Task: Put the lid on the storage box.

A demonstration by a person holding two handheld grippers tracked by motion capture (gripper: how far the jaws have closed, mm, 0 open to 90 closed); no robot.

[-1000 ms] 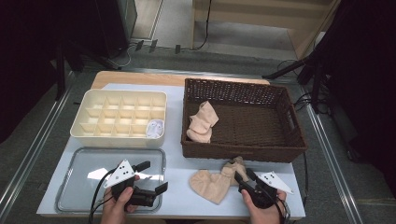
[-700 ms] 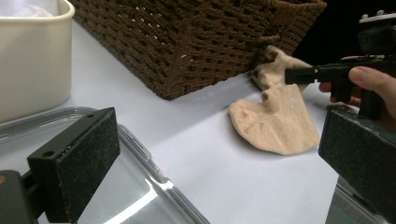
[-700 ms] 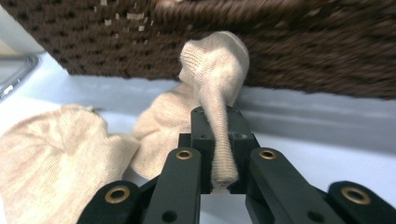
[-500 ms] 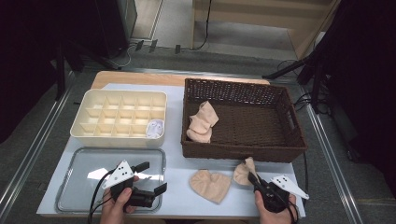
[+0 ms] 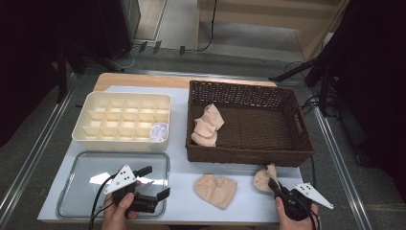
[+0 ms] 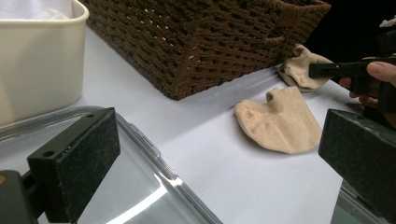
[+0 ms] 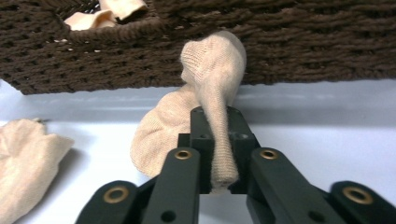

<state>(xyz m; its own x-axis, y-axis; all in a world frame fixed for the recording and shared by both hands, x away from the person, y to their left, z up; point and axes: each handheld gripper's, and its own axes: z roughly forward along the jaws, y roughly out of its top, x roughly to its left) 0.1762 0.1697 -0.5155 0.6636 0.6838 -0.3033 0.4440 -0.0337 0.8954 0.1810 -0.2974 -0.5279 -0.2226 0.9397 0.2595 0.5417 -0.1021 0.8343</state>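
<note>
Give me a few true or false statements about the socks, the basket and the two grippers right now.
1. The right gripper is shut on a sock. True.
2. The left gripper holds a sock. False: its jaws stand open with nothing between them, over the clear tray.
3. A second sock lies flat on the table in front of the basket. True.
4. The basket is empty. False: socks lie in its left end.
5. The held sock is white. False: it is beige.

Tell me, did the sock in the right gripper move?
Yes. The sock slid right along the basket front, away from the other sock, pinched by the right gripper.
</note>
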